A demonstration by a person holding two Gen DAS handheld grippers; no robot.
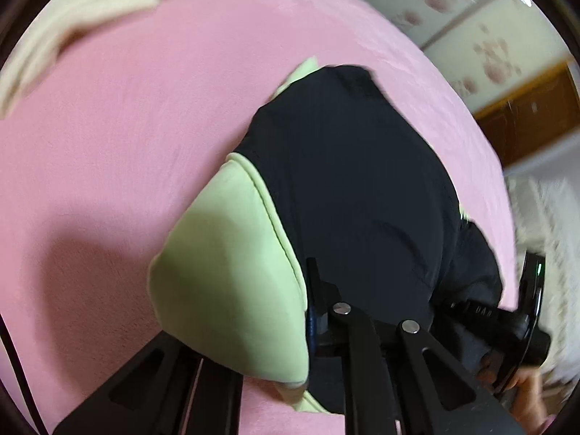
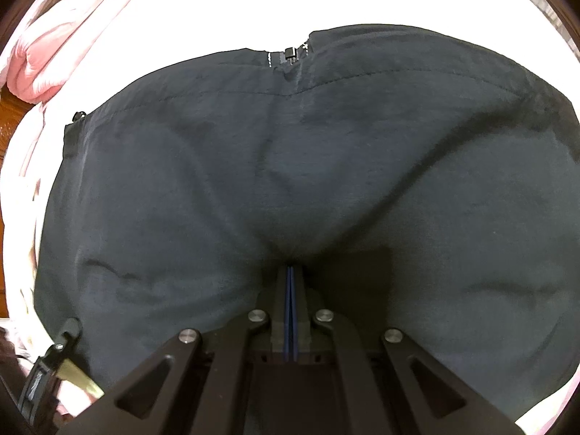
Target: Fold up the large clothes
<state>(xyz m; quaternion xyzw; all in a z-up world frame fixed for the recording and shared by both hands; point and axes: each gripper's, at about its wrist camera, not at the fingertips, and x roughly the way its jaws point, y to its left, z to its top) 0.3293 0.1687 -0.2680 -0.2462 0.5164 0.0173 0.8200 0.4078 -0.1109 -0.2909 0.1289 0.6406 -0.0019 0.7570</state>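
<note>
A dark navy jacket point(image 1: 355, 181) with a light green lining point(image 1: 224, 275) lies on the pink bed cover point(image 1: 145, 108). My left gripper point(image 1: 311, 290) is shut on the jacket's edge, where the navy shell meets the green lining. In the right wrist view the jacket point(image 2: 290, 166) fills the frame, its zipper point(image 2: 290, 54) at the far edge. My right gripper point(image 2: 291, 272) is shut, its blue pads pressed together, pinching a fold of the navy cloth. The right gripper's body also shows in the left wrist view point(image 1: 507, 322), at the jacket's right side.
A cream garment point(image 1: 72, 25) lies at the bed's far left. A folded pink quilt point(image 2: 61, 50) sits at the upper left of the right wrist view. A patterned wall point(image 1: 471, 18) and a wooden cabinet point(image 1: 525, 108) stand beyond the bed. A white fluffy cover point(image 1: 543, 217) lies at right.
</note>
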